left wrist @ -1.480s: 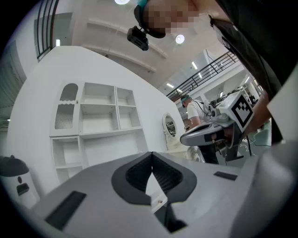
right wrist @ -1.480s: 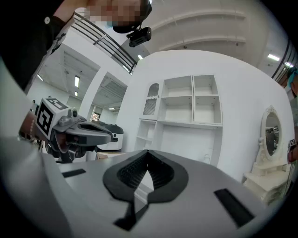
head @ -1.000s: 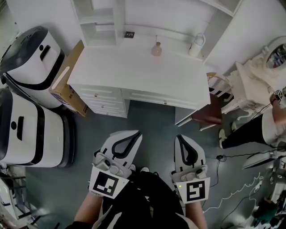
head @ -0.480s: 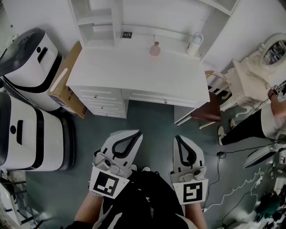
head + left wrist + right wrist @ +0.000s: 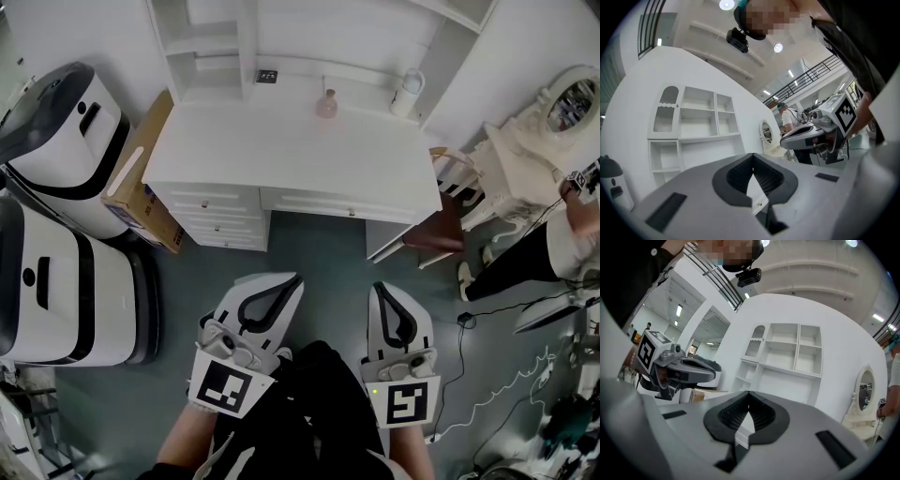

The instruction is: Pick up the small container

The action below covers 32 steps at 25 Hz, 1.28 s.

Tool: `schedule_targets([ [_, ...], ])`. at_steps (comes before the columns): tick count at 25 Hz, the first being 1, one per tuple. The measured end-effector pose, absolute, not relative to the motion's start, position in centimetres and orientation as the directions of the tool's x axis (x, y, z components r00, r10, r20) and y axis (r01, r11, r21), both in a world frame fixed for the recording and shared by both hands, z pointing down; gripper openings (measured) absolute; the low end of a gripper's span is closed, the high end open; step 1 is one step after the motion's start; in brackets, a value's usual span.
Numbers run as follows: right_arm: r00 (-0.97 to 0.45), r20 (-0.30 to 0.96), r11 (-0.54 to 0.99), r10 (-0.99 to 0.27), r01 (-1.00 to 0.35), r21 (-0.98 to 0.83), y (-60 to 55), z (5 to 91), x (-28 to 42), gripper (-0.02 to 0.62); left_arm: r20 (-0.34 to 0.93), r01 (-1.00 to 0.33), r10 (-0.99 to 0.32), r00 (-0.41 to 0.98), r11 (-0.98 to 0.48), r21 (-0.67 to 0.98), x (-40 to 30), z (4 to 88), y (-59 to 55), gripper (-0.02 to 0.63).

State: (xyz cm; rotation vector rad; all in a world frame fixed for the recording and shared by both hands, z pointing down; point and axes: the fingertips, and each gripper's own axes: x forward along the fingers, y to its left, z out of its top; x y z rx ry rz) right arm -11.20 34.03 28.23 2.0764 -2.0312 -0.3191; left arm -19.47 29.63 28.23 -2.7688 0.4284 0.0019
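Approach stage, with no grasp made yet. At 7 o'clock in the head view, white left gripper [image 5: 281, 289] with black ribbed pads, jaws pressed together and empty, held low over grey floor [image 5: 319, 248]. At 12 o'clock, at the back of the white drawer desk [image 5: 281, 159], small pink flask-shaped container [image 5: 326, 105], probably the target; white handled jug [image 5: 408, 92] near it, at 1 o'clock. At 5 o'clock, matching right gripper [image 5: 382, 298], likewise closed on nothing. Next: step forward to the desk, spread one pair of jaws, line up on the flask's body.
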Motion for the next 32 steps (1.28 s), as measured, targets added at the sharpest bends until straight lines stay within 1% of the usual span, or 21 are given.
schedule_targets([
  [5, 0.042, -0.004, -0.041, -0.999, -0.953, 0.3, 34.1, 28.0, -11.7, 0.002, -0.062, -0.287, -0.282, 0.957, -0.904, -0.316, -20.0, 28.1, 29.5, 0.0],
  [11, 0.035, 0.017, -0.027, -0.999, -0.945, 0.326, 33.9, 28.3, -11.5, 0.002, -0.099, -0.315, -0.299, 0.949, -0.911, -0.265, -20.3, 27.3, 28.5, 0.001],
  [17, 0.025, 0.018, -0.017, -1.0, -0.948, 0.318, 32.7, 28.7, -10.6, 0.002, -0.094, -0.332, -0.318, 0.943, -0.905, -0.265, -19.6, 27.5, 27.4, 0.0],
  [25, -0.009, 0.019, 0.015, -1.0, -0.944, 0.33, 30.0, 28.9, -8.5, 0.002, -0.082, -0.339, -0.33, 0.94, -0.893, -0.295, -17.2, 27.5, 25.5, 0.0],
  [32, -0.042, 0.018, 0.046, -0.999, -0.946, 0.32, 26.5, 29.1, -4.8, 0.002, -0.068, -0.36, -0.356, 0.932, -0.886, -0.293, -13.6, 27.9, 22.3, 0.0],
])
